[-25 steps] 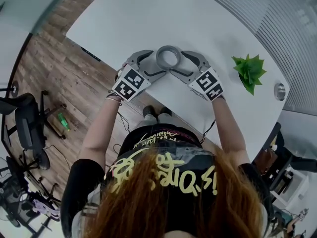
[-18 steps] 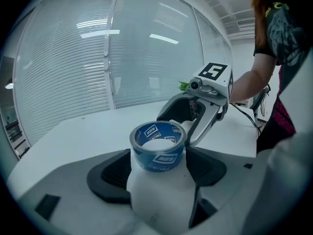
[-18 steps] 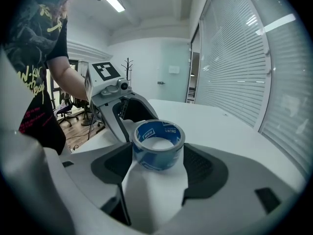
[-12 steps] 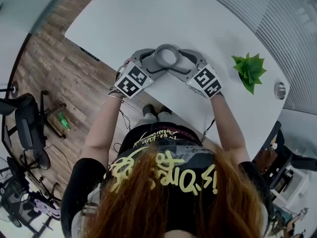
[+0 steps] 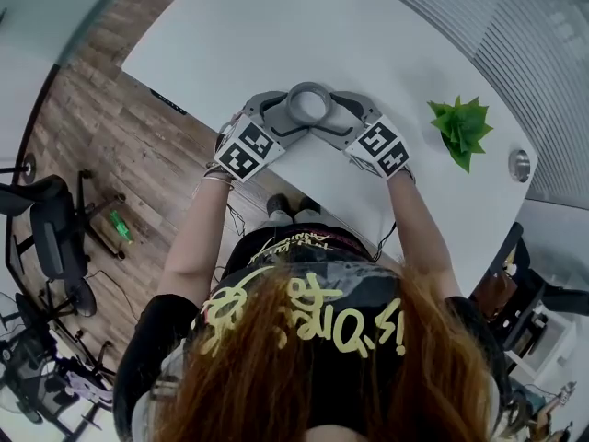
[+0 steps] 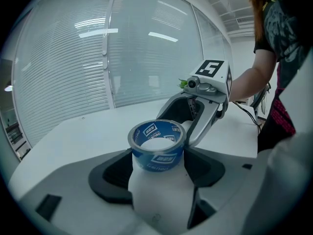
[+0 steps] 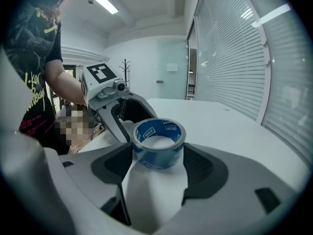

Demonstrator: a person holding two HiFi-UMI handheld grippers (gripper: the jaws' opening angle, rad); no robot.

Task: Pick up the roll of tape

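The roll of tape, grey outside with blue printed wrap, lies flat on the white table near its front edge. My left gripper reaches it from the left and my right gripper from the right, so both pairs of jaws enclose the same roll. In the left gripper view the jaws are closing, and their dark pads meet the roll's sides. In the right gripper view the roll sits between the pads, touching both.
A small green plant stands on the table to the right, with a round metal fitting beyond it. The table's front edge runs just below the grippers. An office chair stands on the wood floor at the left.
Both grippers' jaws have drawn in from wide open to hug the tape roll. The hands and the roll have stayed in place.
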